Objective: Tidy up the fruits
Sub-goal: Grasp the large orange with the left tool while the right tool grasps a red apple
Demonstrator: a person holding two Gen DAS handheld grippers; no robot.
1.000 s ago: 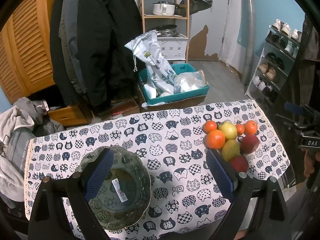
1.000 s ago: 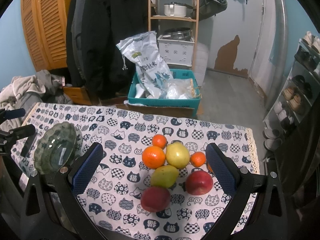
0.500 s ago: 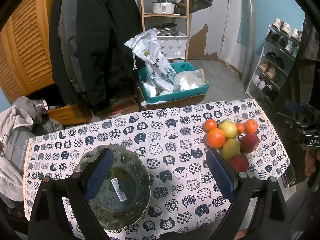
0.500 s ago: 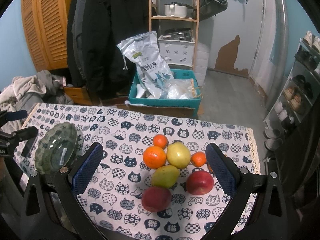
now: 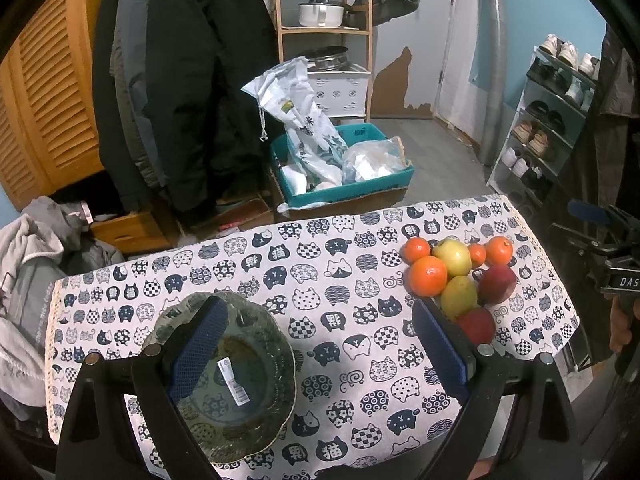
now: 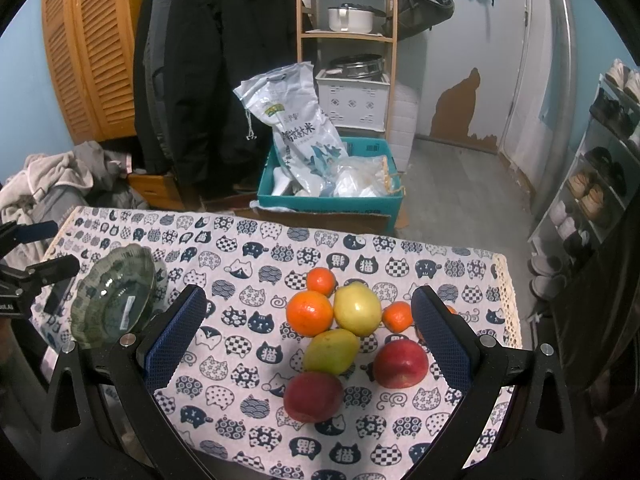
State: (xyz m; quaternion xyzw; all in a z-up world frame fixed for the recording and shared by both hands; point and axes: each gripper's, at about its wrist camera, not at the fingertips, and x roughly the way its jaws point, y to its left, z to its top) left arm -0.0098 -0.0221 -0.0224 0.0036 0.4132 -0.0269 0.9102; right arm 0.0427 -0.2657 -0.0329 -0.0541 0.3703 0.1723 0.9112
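1. At the left of the right wrist view, the green glass bowl [image 6: 114, 304] sits close to the left edge of the tabletop [image 6: 256, 248], with nothing inside but a small sticker.
2. In the left wrist view the left tongs [image 5: 320, 344] are spread wide, holding nothing; the left finger pad [image 5: 198, 346] overlaps the bowl [image 5: 236, 384] in the picture, though whether it touches I cannot tell.
3. Between bowl and fruit runs a broad bare stretch of cat-print cloth across the frame's centre.
4. Right of centre in the right wrist view the fruit clusters together: large orange [image 6: 309, 313], small orange [image 6: 321, 281], yellow-green pear [image 6: 357, 309], another small orange [image 6: 397, 317], mango [image 6: 331, 351], and two red apples [image 6: 314, 397] and [image 6: 401, 364].
5. The right tongs [image 6: 307, 334] are spread wide and empty, framing the cluster.
6. The lace-trimmed right edge [image 6: 508, 300] lies just beyond the fruit.
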